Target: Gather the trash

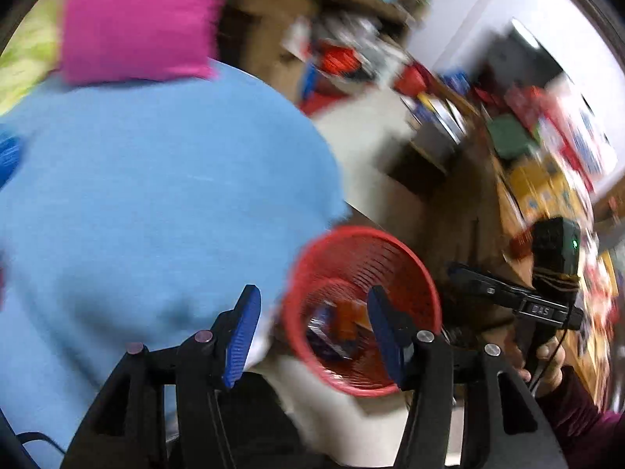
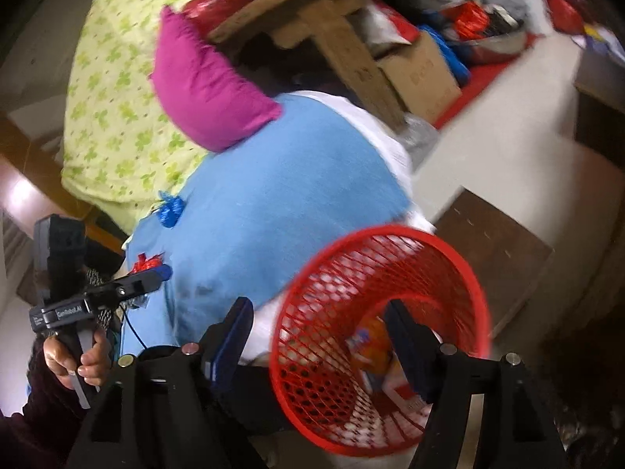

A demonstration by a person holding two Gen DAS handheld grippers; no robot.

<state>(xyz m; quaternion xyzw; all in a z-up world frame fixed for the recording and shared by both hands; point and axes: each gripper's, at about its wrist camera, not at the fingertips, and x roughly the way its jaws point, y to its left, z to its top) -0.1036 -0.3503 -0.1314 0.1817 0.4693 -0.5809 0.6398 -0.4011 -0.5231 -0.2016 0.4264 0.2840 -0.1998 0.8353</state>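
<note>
A red mesh basket [image 2: 461, 273] stands on the pale floor beside a blue cloth [image 2: 273, 195]. Orange and white wrappers [image 2: 373, 346] lie in its bottom. My right gripper [image 2: 318, 342] hangs open just over the basket's near rim, pads pressing on nothing. A blue wrapper [image 2: 172, 209] and a red wrapper [image 2: 146, 264] lie on the cloth's left edge. My left gripper [image 2: 156, 273], held by a hand, is right beside the red one. In the left wrist view my left gripper [image 1: 314, 336] is open and holds nothing, with the basket [image 1: 351, 250] beyond its fingers.
A pink pillow [image 2: 203, 90] and a green-patterned sheet [image 2: 113, 97] lie behind the blue cloth. A wooden table [image 2: 332, 27] with clutter and a cardboard box [image 2: 422, 74] stand beyond. A dark brown cabinet [image 2: 492, 250] sits right of the basket.
</note>
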